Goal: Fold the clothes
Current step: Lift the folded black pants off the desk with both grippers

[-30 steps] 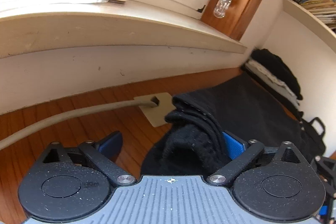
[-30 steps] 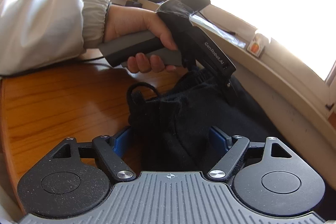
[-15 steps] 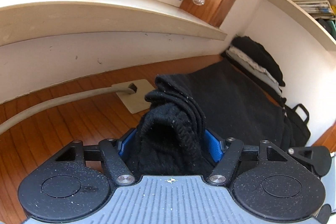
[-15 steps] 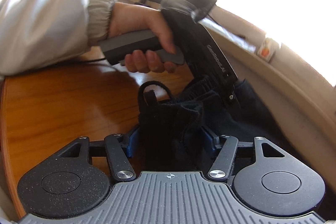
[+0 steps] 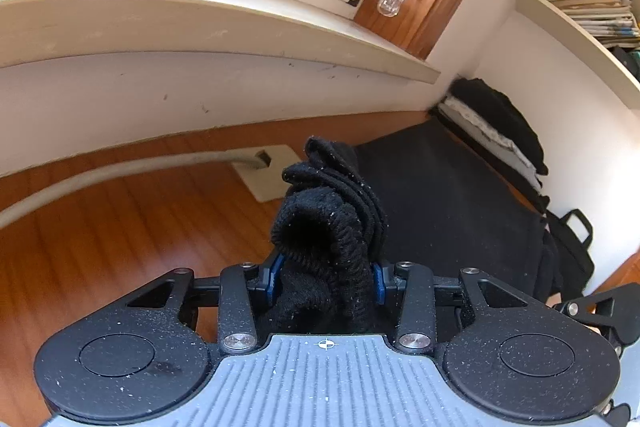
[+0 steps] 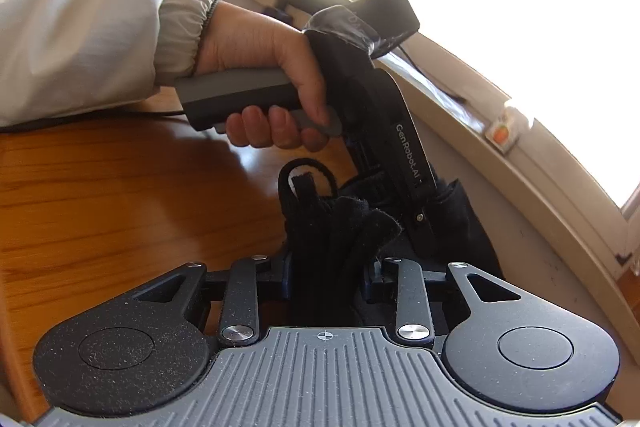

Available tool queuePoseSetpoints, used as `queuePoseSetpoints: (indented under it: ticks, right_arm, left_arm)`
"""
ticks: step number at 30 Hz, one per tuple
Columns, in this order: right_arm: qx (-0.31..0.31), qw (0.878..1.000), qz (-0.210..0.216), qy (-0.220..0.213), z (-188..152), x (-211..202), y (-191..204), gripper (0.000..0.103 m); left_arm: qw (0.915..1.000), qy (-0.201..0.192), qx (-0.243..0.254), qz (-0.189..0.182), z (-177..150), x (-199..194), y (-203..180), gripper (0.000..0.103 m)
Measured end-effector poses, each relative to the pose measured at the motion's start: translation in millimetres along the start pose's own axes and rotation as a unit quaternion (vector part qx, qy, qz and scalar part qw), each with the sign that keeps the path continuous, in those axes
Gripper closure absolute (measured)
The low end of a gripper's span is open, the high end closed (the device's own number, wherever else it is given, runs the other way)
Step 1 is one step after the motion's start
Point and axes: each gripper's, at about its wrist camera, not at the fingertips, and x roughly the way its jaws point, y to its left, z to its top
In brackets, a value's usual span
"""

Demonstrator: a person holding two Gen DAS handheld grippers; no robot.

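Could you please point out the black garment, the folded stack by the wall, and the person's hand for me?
black garment (image 5: 324,239): left wrist view, on the bunched knit edge between the fingers.
folded stack (image 5: 496,119): left wrist view, on its black top layer.
hand (image 6: 260,63): right wrist view, on the back of the hand.

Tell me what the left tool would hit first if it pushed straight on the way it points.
The left tool already pinches the bunched black garment. Past that bunch, probably the beige cable plate on the wooden floor, then the white wall under the sill; depth is unclear.
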Motion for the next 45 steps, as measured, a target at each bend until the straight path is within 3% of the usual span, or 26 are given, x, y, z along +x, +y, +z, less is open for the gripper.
queuePoseSetpoints:
  ticks: [3,7,13,16,20,24,26,28,30,32,34,41,45]
  right_arm:
    - [0.005,0.999,-0.030,-0.020,0,-17,-21,0.074]
    - [0.013,0.996,-0.069,-0.046,1,-40,-49,0.076]
    - [0.032,0.987,-0.134,-0.083,-1,-80,-98,0.077]
    - [0.088,0.974,-0.193,-0.082,-26,-123,-152,0.078]
    - [0.194,0.948,-0.246,-0.050,-92,-175,-215,0.077]
    - [0.309,0.912,-0.268,0.026,-182,-191,-245,0.074]
    - [0.359,0.891,-0.273,0.063,-221,-190,-249,0.068]
    - [0.396,0.870,-0.281,0.085,-250,-191,-247,0.051]
    - [0.433,0.853,-0.282,0.070,-264,-200,-251,0.040]
    - [0.465,0.837,-0.284,0.049,-272,-208,-257,0.036]
    - [0.460,0.835,-0.299,0.045,-268,-201,-262,0.035]
    - [0.407,0.844,-0.345,0.054,-241,-211,-248,0.034]
    - [0.415,0.858,-0.298,0.046,-239,-208,-252,0.034]
  left_arm:
    - [0.9998,-0.011,-0.006,0.016,0,-7,-9,0.066]
    - [0.9990,-0.032,0.007,0.030,27,-11,-34,0.070]
    - [0.9950,-0.057,0.074,0.035,124,10,-115,0.070]
    - [0.9929,-0.069,0.094,0.026,171,40,-169,0.054]
    - [0.9899,-0.066,0.125,0.001,198,90,-221,0.030]
    - [0.9902,-0.059,0.127,0.000,199,140,-238,0.025]
    - [0.9912,-0.055,0.121,0.000,193,155,-234,0.023]
    - [0.9925,-0.043,0.115,0.005,187,169,-226,0.022]
    - [0.9933,-0.031,0.111,0.007,179,179,-217,0.022]
    - [0.9938,-0.020,0.109,0.009,170,187,-207,0.022]
    - [0.9935,-0.013,0.113,0.008,159,193,-200,0.022]
    - [0.9924,-0.004,0.123,-0.009,123,207,-184,0.020]
    - [0.9917,-0.004,0.128,-0.014,110,211,-179,0.020]
